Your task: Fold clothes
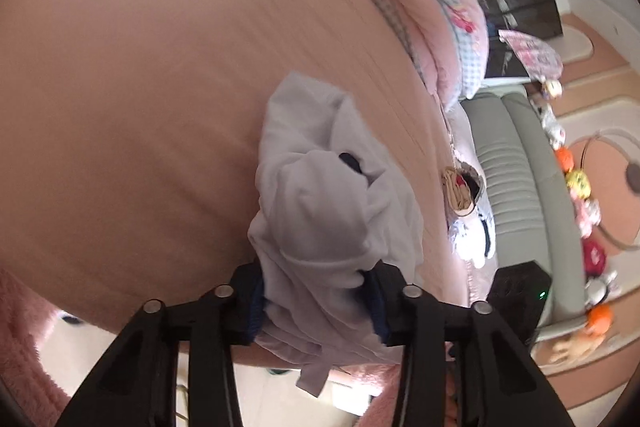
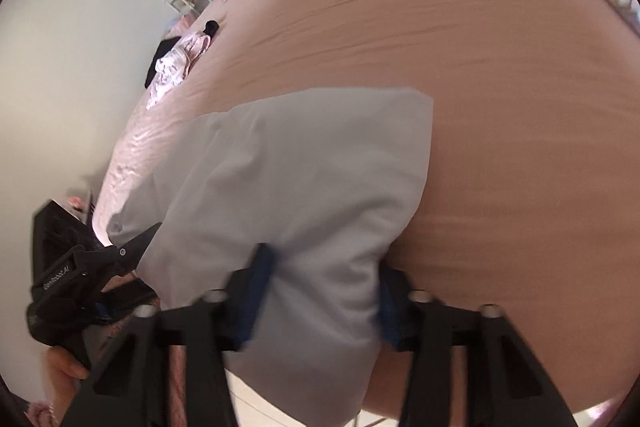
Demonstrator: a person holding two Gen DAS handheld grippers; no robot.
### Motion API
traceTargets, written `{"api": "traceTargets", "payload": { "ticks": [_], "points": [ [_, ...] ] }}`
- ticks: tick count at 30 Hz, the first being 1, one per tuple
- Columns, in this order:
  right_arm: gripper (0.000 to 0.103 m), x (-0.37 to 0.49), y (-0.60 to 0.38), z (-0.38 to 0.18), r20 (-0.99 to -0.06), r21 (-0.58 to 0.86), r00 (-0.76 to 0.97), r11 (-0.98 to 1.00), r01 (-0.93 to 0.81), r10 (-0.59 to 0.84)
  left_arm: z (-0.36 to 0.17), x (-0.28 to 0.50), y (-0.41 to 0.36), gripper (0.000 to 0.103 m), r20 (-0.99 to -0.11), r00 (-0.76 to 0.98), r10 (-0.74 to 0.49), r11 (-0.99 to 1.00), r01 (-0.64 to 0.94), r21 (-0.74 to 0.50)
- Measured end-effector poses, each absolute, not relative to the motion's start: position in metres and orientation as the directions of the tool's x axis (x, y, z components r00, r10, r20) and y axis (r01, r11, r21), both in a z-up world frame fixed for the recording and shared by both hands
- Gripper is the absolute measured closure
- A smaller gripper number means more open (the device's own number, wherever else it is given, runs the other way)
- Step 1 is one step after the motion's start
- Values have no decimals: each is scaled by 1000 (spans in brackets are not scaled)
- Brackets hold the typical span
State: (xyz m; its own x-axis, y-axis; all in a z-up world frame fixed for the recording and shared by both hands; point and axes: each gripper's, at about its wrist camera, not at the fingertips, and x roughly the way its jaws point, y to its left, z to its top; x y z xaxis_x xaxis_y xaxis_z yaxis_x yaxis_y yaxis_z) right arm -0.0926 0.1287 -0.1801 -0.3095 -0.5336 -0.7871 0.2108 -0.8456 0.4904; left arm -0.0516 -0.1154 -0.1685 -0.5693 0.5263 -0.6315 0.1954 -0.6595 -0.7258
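Note:
A pale grey garment (image 1: 320, 211) lies bunched on the tan bed sheet (image 1: 140, 87) near the bed's front edge. In the left wrist view, my left gripper (image 1: 316, 301) is shut on a thick fold of it, with both blue pads (image 1: 256, 301) pressed into the cloth. The right wrist view shows the same garment (image 2: 304, 163) spreading smooth and flat away from my right gripper (image 2: 325, 301), which is shut on its near edge. My left gripper (image 2: 136, 245), held by a hand (image 2: 66, 367), shows at the left of that view with its tips in the cloth.
A pink quilt (image 1: 420, 7) lies across the far side of the bed. More clothes sit in piles at the bed's edges (image 1: 468, 195) (image 2: 176, 67). A grey padded headboard (image 1: 520, 167) carries stuffed toys (image 1: 576, 183). A black box with a green light (image 1: 520, 295) is at the right.

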Motion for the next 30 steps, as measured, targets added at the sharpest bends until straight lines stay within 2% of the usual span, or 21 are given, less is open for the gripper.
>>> {"api": "traceTargets", "payload": {
  "ticks": [2, 8, 12, 17, 20, 23, 24, 26, 27, 30],
  "points": [
    [78, -92, 134, -171, -771, 507, -327, -837, 206, -547, -156, -54, -107, 71, -624, -582, 521, -673, 169, -720],
    [78, -92, 150, -139, -731, 526, -396, -828, 193, -556, -118, -65, -76, 73, -587, -595, 549, -700, 56, -712],
    [78, -91, 167, -122, -699, 553, -426, -812, 187, -575, -105, -76, -55, 73, -602, -582, 547, -743, -5, -670],
    [78, -93, 189, -138, -774, 484, -414, -869, 103, -480, -117, -76, -63, 72, -649, -523, 553, -730, 72, -680],
    [78, -94, 197, -152, -825, 438, -371, -897, 57, -427, -131, -62, -69, 68, -714, -446, 539, -754, 123, -646],
    [78, -88, 197, -145, -832, 411, -376, -908, 77, -408, -132, -45, -85, 67, -746, -433, 506, -768, 169, -618],
    [77, -84, 186, -138, -827, 399, -373, -906, 139, -421, -130, -40, -93, 67, -749, -441, 495, -767, 182, -615],
    [55, -75, 165, -123, -817, 369, -366, -892, 263, -446, -119, -33, -107, 62, -754, -468, 462, -780, 190, -596],
    [51, -70, 154, -116, -812, 352, -361, -879, 323, -458, -111, -31, -113, 62, -755, -493, 433, -794, 189, -578],
    [50, -62, 117, -115, -803, 308, -348, -837, 452, -483, -94, -36, -124, 62, -735, -586, 341, -839, 162, -519]
  ]
}}
